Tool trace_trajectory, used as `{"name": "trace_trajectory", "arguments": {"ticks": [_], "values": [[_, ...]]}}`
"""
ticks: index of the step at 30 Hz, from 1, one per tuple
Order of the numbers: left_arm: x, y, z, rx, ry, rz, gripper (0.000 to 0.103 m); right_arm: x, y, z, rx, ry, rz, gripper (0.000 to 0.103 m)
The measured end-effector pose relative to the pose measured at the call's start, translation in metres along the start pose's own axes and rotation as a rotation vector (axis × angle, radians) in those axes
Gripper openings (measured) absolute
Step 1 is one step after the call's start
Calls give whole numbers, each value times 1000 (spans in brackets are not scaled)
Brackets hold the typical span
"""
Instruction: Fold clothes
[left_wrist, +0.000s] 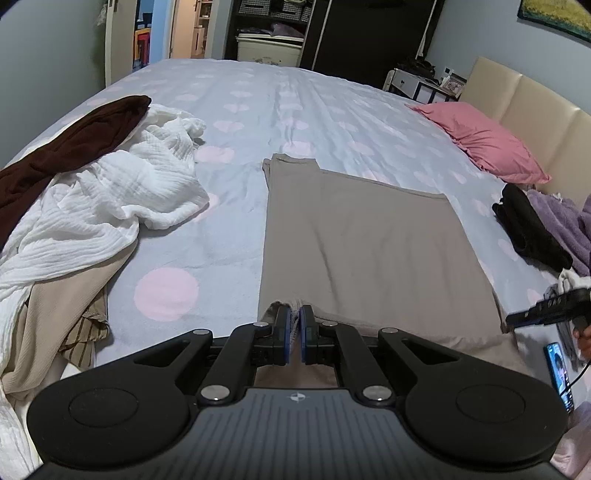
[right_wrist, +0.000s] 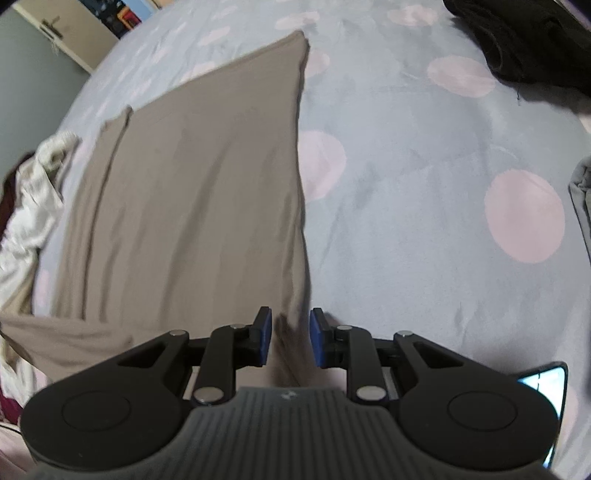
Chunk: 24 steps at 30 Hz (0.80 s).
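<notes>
Taupe fabric is bunching between the nearly shut pads of the left gripper (left_wrist: 295, 325), which is pinching the near edge of the garment (left_wrist: 362, 240). At its right edge, the right gripper (right_wrist: 291, 336) is standing partly open around a fold, not yet clamped. Both corners should be lifting evenly, I judge, keeping the cloth taut. The garment is lying flat on the dotted bedspread (left_wrist: 258, 110); unfolded clothes (left_wrist: 110, 192) are lying left, a pink pillow (left_wrist: 480, 144) and wardrobe (left_wrist: 351, 33) beyond.
</notes>
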<state>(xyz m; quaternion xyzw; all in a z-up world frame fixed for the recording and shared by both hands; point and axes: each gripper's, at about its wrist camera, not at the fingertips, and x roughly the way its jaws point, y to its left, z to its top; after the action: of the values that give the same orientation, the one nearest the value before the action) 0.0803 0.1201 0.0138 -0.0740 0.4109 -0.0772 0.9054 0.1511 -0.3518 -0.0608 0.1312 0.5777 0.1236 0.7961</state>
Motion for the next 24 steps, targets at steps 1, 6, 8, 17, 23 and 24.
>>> {"name": "trace_trajectory", "arguments": {"ticks": [1, 6, 8, 17, 23, 24], "values": [[0, 0, 1, 0, -1, -2, 3, 2, -1, -2, -2, 9, 1, 22], [-1, -6, 17, 12, -22, -17, 3, 3, -11, -3, 22, 2, 28, 5], [-1, -14, 31, 37, -32, -17, 3, 2, -15, -2, 32, -5, 37, 4], [32, -88, 129, 267, -94, -13, 3, -5, -32, -2, 74, -42, 77, 3], [86, -150, 185, 425, -83, -9, 3, 0, -43, -4, 104, -38, 102, 3], [95, -160, 192, 454, -84, -10, 3, 1, -45, -4, 109, -36, 106, 2]]}}
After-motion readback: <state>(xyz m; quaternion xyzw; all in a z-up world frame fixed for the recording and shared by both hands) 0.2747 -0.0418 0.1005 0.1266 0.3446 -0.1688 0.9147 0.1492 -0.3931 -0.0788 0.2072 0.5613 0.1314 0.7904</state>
